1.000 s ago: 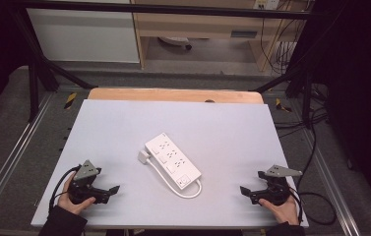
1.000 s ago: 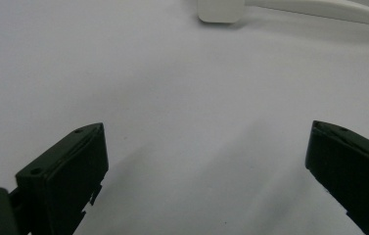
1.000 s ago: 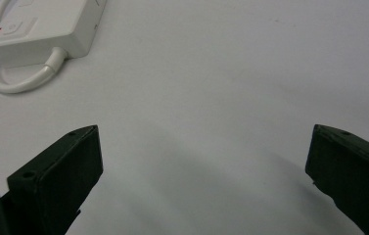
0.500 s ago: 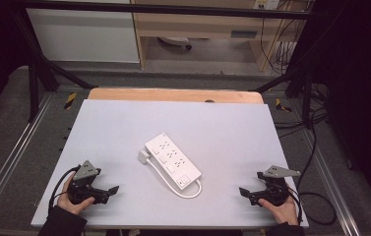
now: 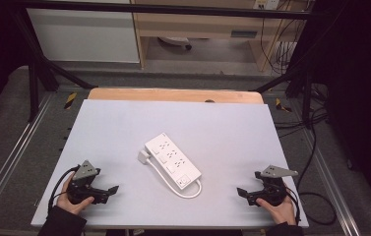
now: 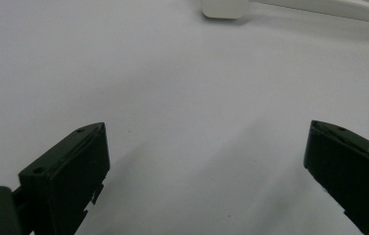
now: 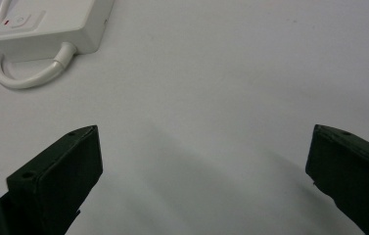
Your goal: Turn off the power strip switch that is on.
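**Both grippers rested wide open, power strip between them**

Left gripper (image 5: 108,189) sat at the near left corner of the table (image 5: 124,128), held in the person's left hand (image 5: 72,200), its jaws spread wide with nothing between them. In the left gripper view the two black jaws stood far apart over bare grey surface, and the left gripper (image 6: 206,166) pointed toward a white plug (image 6: 223,8) lying well ahead of it, at the top edge of that view.

Right gripper (image 5: 244,192) mirrored it at the near right corner, held in the person's right hand (image 5: 279,209), with a grey three-cornered plate on top. Its jaws were likewise spread wide and held nothing. Seen in the right gripper view, the right gripper (image 7: 204,161) faced bare table, with the switch end of the white power strip (image 7: 50,22) ahead and off to the left of the jaws, its cord (image 7: 30,73) curling out in a short loop.

From above, the power strip (image 5: 172,163) lay flat and diagonal between the two grippers, well apart from each and farther from the person than both. Its plug (image 5: 143,157) lay just beside the strip's left flank, on the side toward the left gripper, while the looped cord (image 5: 189,192) sat at the end nearer the right gripper.
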Tool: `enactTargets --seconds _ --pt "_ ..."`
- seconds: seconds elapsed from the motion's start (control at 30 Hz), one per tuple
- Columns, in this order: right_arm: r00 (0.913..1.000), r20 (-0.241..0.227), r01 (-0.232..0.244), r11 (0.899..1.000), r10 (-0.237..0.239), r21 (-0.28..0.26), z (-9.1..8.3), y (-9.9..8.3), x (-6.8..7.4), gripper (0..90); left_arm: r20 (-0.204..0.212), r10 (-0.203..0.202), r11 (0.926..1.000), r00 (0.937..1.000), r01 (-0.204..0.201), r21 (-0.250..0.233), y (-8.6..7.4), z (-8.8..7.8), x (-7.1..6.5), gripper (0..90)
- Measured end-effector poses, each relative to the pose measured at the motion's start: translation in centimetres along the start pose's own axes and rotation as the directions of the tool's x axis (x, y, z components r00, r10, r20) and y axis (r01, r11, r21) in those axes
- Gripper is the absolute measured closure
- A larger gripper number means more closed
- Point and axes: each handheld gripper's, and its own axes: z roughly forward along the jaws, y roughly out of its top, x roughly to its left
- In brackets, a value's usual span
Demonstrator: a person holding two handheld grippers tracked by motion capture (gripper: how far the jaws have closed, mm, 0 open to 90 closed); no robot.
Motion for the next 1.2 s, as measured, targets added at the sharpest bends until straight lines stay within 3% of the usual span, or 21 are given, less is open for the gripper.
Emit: enactTargets --seconds 1.2 --pt "0.9991 -0.020 0.038 0.999 -0.038 -0.009 0.8 1.8 1.8 1.1 -0.014 0.002 1.0000 0.9999 -0.002 -0.009 0.0 -0.1 0.1 3.2"
